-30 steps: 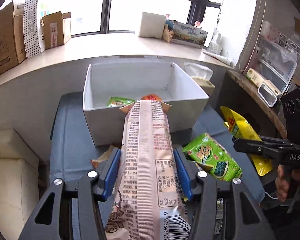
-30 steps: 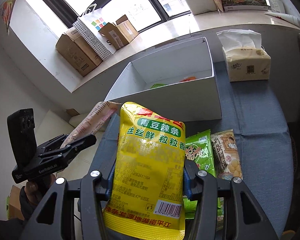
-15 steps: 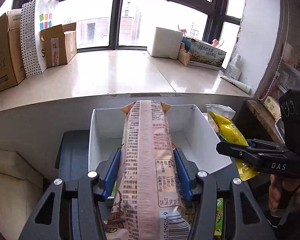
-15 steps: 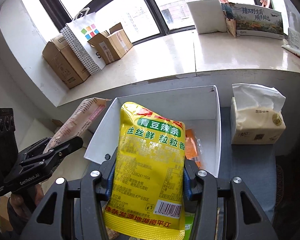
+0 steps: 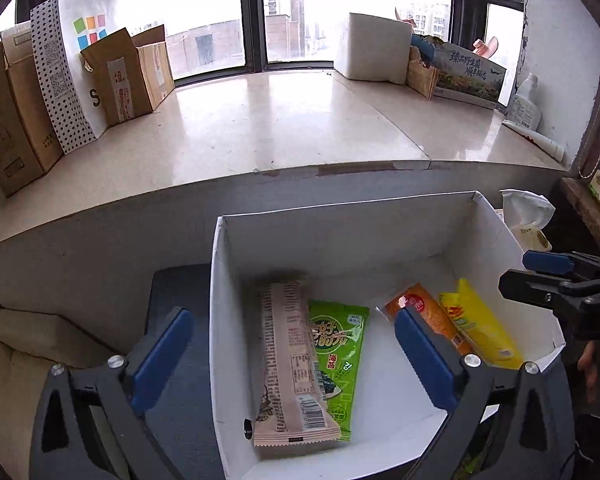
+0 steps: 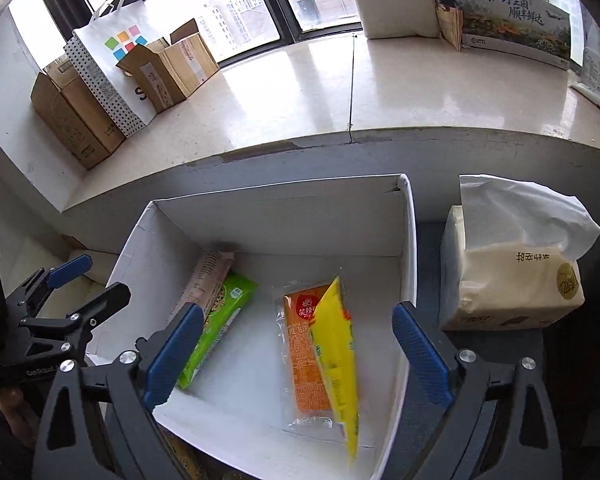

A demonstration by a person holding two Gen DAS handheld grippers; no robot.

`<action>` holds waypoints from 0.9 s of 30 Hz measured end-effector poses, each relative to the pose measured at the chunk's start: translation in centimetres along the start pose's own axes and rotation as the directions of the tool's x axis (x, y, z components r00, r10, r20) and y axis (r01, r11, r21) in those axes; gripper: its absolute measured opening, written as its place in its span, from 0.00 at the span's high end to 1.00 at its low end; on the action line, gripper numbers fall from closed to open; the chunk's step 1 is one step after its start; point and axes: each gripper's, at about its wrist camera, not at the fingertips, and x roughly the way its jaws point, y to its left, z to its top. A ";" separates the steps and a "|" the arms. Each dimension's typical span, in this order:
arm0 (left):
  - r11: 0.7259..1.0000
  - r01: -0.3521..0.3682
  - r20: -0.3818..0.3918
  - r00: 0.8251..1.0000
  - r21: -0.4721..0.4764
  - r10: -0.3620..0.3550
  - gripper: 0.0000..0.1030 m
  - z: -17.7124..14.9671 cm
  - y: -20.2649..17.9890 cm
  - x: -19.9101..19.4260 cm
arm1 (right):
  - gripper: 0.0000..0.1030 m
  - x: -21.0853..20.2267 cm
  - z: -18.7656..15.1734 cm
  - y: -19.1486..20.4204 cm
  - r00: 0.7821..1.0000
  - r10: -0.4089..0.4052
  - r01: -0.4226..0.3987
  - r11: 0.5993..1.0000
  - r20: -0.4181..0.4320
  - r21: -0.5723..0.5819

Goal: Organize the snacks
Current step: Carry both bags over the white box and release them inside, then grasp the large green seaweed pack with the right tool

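Pale stone window ledge [image 5: 283,128] under big windows, with cardboard boxes [image 5: 131,76] and a dotted paper bag [image 5: 71,64] at left, a white block [image 5: 374,50] and a printed carton [image 5: 468,74] at right. Left wrist view: open white box [image 5: 340,232] sits on a dark blue-grey table [image 5: 179,288] below the ledge. Left gripper [image 5: 293,356] hangs over the box, jaws opening and spread wide, nothing between the blue pads [image 5: 159,354]. Inside the box, a long pinkish-tan snack pack [image 5: 289,364] lies lengthwise at left, touching a green snack pack [image 5: 338,364] beside it; an orange pack [image 5: 432,320] and a yellow pack [image 5: 480,324] lie at the right side. Right gripper [image 5: 556,284] pokes in at the right edge over the box rim. Tissue pack [image 5: 528,220] beyond the box's right corner. Right wrist view: same white box [image 6: 283,216] below, right gripper [image 6: 295,356] over it, jaws opening and wide apart, gripping nothing. Yellow pack [image 6: 336,360], motion-blurred, lies on edge over the orange pack [image 6: 304,364], not between the pads. Green pack [image 6: 219,324] and pinkish-tan pack [image 6: 209,276] lie along the left wall. Left gripper [image 6: 87,280] seen at left, jaws apart. Tissue pack [image 6: 512,272] stands just right of the box on the table [image 6: 428,248].
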 end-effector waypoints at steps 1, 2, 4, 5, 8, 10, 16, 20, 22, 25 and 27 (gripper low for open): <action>1.000 0.008 0.003 1.000 -0.005 -0.008 0.00 -0.1 0.1 -0.3 | 0.00 -0.4 -0.1 0.3 1.000 -0.005 0.005 1.000 0.004 -0.014; 1.000 0.013 0.005 1.000 -0.010 -0.013 0.00 -0.1 0.2 -0.5 | 0.00 -0.9 -0.2 0.7 1.000 -0.015 0.016 0.999 0.022 -0.031; 1.000 0.013 0.008 1.000 -0.020 -0.013 0.00 -0.3 0.5 -1.2 | 0.00 -2.3 -0.5 1.5 0.997 -0.042 0.046 0.997 0.065 -0.068; 1.000 0.018 0.016 1.000 -0.023 -0.018 0.00 -0.4 0.6 -1.7 | 0.00 -3.1 -0.7 1.8 0.995 -0.036 0.043 0.996 0.088 -0.078; 0.999 0.031 0.031 0.999 -0.023 -0.030 0.00 -1.0 0.6 -3.4 | 0.00 -5.9 -1.4 2.6 0.990 -0.001 0.014 0.996 0.142 -0.089; 0.999 0.049 0.047 0.998 -0.022 -0.048 0.00 -1.6 0.6 -5.0 | 0.00 -7.9 -2.2 2.9 0.984 0.037 -0.021 0.995 0.175 -0.093; 0.997 0.075 0.138 0.988 0.002 -0.074 0.00 -4.6 -0.2 -11.0 | 0.00 -14.3 -7.1 3.1 0.954 0.119 -0.091 0.989 0.274 -0.112; 0.994 0.107 0.167 0.980 0.006 -0.107 0.00 -7.4 -0.7 -14.2 | 0.00 -16.8 -11.2 2.7 0.949 0.112 -0.083 0.991 0.296 -0.108; 0.994 0.108 0.172 0.979 0.010 -0.109 0.00 -9.1 -1.1 -15.2 | 0.00 -17.3 -13.7 2.5 0.951 0.094 -0.063 0.992 0.294 -0.114; 0.992 0.124 0.151 0.981 -0.007 -0.121 0.00 -11.6 -1.5 -15.9 | 0.00 -17.4 -17.1 2.3 0.960 0.036 -0.002 0.993 0.278 -0.122; 0.989 0.144 0.136 0.981 -0.029 -0.139 0.00 -13.2 -1.6 -16.0 | 0.00 -17.0 -19.3 2.2 0.966 0.019 0.012 0.993 0.258 -0.120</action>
